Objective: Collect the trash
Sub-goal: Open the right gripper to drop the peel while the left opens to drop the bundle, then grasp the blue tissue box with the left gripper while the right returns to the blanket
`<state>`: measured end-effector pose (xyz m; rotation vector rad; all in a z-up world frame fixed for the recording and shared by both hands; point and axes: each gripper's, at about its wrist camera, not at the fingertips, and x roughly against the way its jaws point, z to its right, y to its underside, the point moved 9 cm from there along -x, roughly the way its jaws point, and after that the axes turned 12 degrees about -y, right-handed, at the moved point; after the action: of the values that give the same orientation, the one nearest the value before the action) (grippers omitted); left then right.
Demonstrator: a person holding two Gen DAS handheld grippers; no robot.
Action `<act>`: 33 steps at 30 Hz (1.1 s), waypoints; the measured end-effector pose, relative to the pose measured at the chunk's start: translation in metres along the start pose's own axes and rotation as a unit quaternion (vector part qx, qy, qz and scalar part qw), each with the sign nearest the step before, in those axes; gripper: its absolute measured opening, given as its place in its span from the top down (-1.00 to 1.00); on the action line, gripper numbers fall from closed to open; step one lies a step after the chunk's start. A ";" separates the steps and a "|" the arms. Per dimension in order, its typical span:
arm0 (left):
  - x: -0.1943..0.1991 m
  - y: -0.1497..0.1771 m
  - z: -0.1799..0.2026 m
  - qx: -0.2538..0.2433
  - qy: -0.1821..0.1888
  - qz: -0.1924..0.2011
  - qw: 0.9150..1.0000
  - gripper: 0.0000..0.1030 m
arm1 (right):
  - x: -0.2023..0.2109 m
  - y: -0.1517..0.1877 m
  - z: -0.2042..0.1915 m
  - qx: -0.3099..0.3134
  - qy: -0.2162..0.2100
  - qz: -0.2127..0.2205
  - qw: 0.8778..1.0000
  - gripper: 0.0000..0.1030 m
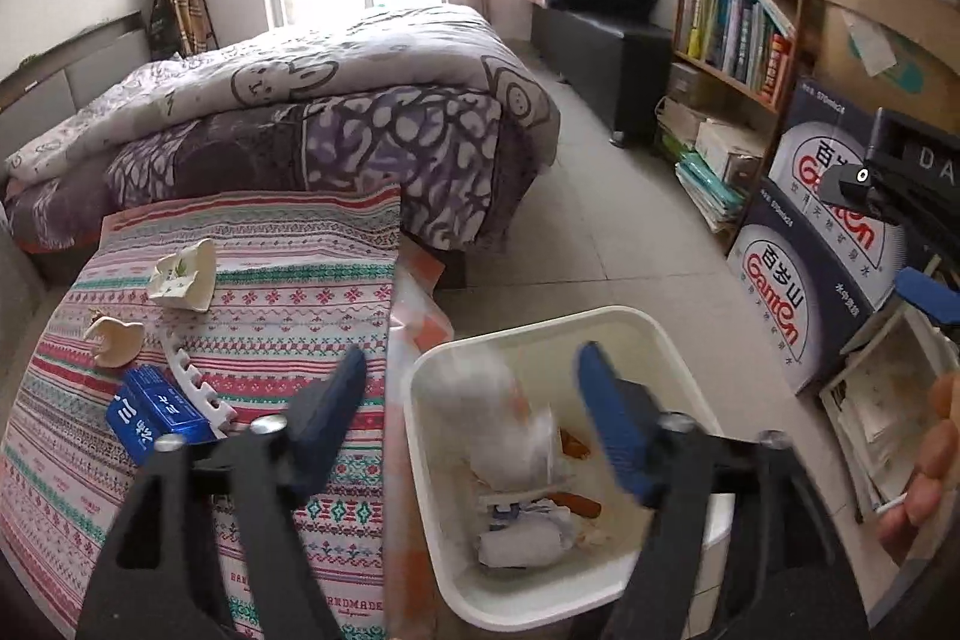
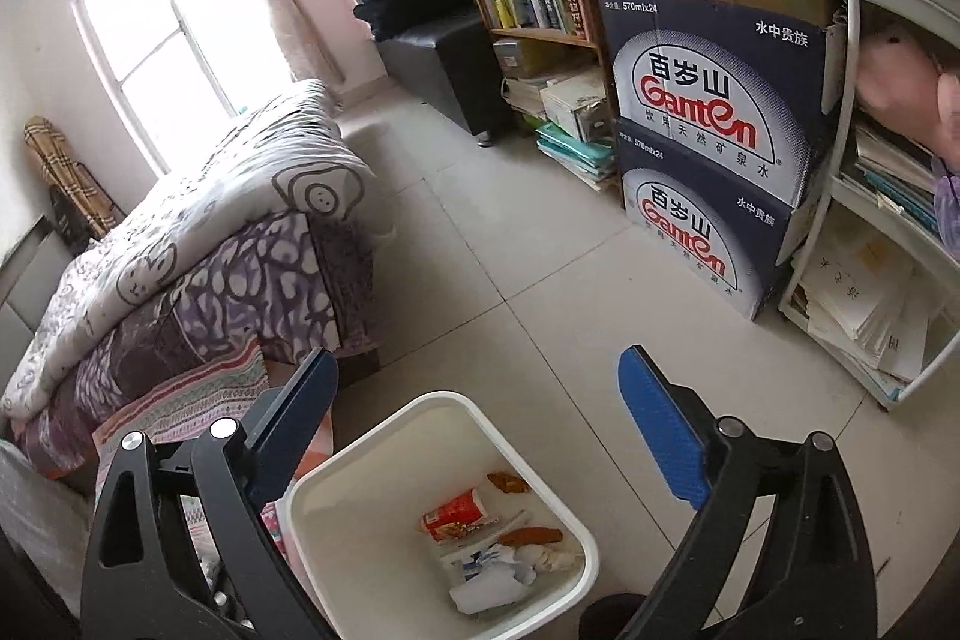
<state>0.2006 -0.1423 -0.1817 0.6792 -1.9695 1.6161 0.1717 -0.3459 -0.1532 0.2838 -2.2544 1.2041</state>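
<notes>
above the white bin (image 1: 438, 568), both the left gripper (image 1: 471, 403) and right gripper (image 2: 480, 430) gape empty, a drop seemingly done; next, the blue carton (image 1: 157, 415) on the table.

A white, square-cornered trash bin (image 1: 432, 466) stands upright on the tiled floor, just beside the cloth-covered counter. At its bottom lie crumpled white paper (image 2: 489, 589), a red snack cup (image 2: 459, 517) on its side, and some brown scraps (image 2: 531, 535). In the left wrist view a blurred white wad (image 1: 516, 418) shows inside the bin's mouth, touching neither wall that I can tell. On the counter remain a blue box (image 1: 153, 409), a white comb-like strip (image 1: 198, 388) resting against it, a crumpled cream wrapper (image 1: 183, 274) and a pale broken shell-like piece (image 1: 114, 337).
</notes>
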 end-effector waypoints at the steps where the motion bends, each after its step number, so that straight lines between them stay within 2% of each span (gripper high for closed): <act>1: -0.001 0.000 -0.003 0.003 -0.002 -0.002 1.000 -0.47 | 0.000 0.000 0.000 0.000 0.000 0.000 1.000 -0.80; 7: -0.018 0.006 -0.038 0.043 -0.023 -0.042 0.998 -0.54 | -0.008 0.010 -0.020 0.020 -0.011 -0.021 1.000 -0.84; 13: -0.039 0.020 -0.089 0.091 -0.055 -0.088 0.990 -0.54 | -0.022 0.034 -0.055 0.049 -0.029 -0.060 0.997 -0.86; 16: -0.050 0.028 -0.118 0.114 -0.077 -0.109 0.984 -0.57 | -0.027 0.047 -0.073 0.068 -0.037 -0.077 0.994 -0.86; 19: -0.062 0.038 -0.155 0.156 -0.099 -0.135 0.973 -0.63 | -0.032 0.061 -0.090 0.089 -0.045 -0.094 0.991 -0.86; 22: -0.079 0.054 -0.194 0.219 -0.119 -0.174 0.953 -0.65 | -0.037 0.072 -0.101 0.103 -0.050 -0.109 0.987 -0.86; 25: -0.097 0.074 -0.236 0.300 -0.140 -0.213 0.920 -0.66 | -0.040 0.079 -0.108 0.116 -0.050 -0.117 0.985 -0.86; 27: -0.107 0.086 -0.255 0.330 -0.151 -0.230 0.903 -0.66 | -0.044 0.083 -0.112 0.125 -0.049 -0.123 0.983 -0.86; 29: -0.119 0.100 -0.263 0.362 -0.139 -0.254 0.886 -0.66 | -0.048 0.088 -0.117 0.135 -0.047 -0.130 0.981 -0.86; 31: -0.132 0.116 -0.266 0.400 -0.115 -0.280 0.865 -0.66 | -0.051 0.093 -0.120 0.141 -0.047 -0.138 0.979 -0.86; 33: -0.140 0.122 -0.267 0.418 -0.100 -0.284 0.857 -0.66 | -0.054 0.097 -0.122 0.144 -0.048 -0.146 0.977 -0.86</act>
<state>0.2427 0.1500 -0.3174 1.6232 -0.9092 1.9932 0.2203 -0.1946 -0.1975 0.7726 -2.0210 1.3764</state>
